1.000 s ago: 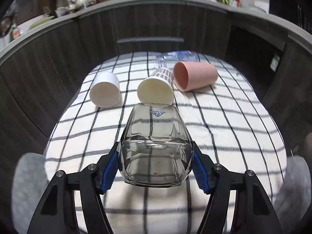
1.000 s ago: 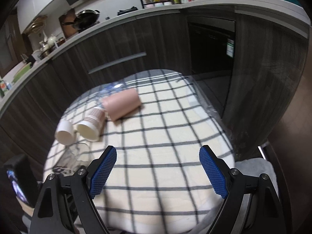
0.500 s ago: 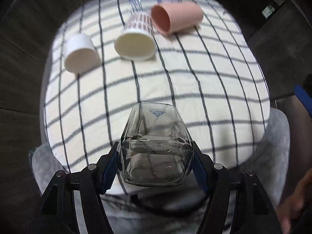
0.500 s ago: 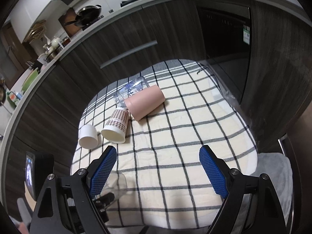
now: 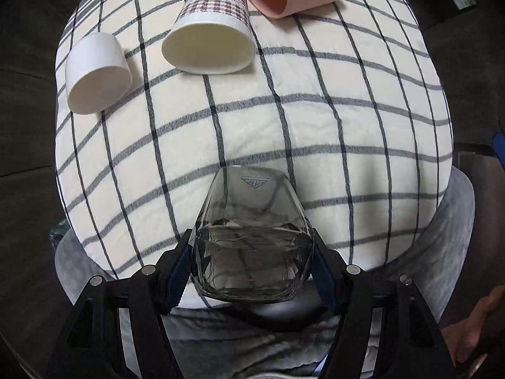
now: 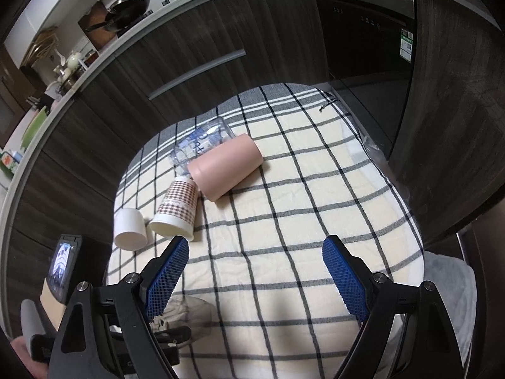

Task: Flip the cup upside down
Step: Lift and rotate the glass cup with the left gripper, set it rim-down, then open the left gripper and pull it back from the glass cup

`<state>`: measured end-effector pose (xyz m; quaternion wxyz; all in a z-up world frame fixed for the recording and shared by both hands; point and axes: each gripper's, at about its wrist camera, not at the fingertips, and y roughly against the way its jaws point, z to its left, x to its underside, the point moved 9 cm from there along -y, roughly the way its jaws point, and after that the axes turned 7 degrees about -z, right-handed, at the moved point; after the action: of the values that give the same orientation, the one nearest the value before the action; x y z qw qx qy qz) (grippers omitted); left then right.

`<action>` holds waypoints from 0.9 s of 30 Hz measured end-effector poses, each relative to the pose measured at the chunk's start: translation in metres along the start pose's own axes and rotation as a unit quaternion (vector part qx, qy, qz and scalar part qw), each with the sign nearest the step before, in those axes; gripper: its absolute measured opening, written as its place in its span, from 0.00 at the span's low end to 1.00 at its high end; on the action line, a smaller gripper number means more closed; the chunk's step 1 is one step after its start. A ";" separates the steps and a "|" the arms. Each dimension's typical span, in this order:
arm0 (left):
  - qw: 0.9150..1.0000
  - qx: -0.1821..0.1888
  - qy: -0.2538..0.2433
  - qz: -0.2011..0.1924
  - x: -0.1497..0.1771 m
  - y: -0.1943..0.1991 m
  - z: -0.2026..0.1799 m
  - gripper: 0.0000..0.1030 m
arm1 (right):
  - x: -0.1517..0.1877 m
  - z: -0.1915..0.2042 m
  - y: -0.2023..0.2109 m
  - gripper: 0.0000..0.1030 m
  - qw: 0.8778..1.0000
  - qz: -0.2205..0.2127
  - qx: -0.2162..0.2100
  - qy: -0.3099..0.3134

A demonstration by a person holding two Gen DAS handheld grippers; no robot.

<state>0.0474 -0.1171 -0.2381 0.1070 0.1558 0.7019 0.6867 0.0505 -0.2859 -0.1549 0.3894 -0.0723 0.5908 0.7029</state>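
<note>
Holding the glass cup (image 5: 252, 246) clamped in your left hand-held gripper (image 5: 252, 271) above the near edge of the surface (image 5: 315, 132), note its long axis points forward along the fingers. Your right hand-held gripper (image 6: 252, 281) hangs apart, empty.

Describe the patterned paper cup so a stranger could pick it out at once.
On the checked cloth, four cups lie on their sides in a loose row at the far left. The patterned paper cup lies between the small white cup and the pink cup. It alone has a brown houndstooth print, with a plain cream inside.
</note>
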 end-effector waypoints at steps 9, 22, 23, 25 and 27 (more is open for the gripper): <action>1.000 -0.001 -0.002 -0.009 -0.003 0.003 0.002 0.69 | 0.000 0.000 -0.001 0.84 1.000 -0.002 0.009 0.010; 0.997 -0.008 -0.004 -0.076 0.009 0.041 0.006 0.81 | -0.005 0.016 0.037 0.84 0.999 -0.036 0.010 0.032; 0.996 -0.009 -0.005 -0.091 0.009 0.048 0.008 0.81 | -0.006 0.018 0.042 0.84 0.998 -0.041 0.011 0.036; 0.992 -0.009 -0.002 -0.122 0.010 0.060 0.009 0.81 | -0.007 0.024 0.052 0.84 0.998 -0.053 0.012 0.045; 0.987 -0.013 0.002 -0.160 0.011 0.075 0.011 0.81 | -0.007 0.029 0.061 0.84 0.997 -0.063 0.013 0.053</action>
<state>0.0466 -0.1027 -0.1629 0.2162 0.0391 0.7092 0.6699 0.0270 -0.2629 -0.0954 0.4020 -0.1411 0.6142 0.6643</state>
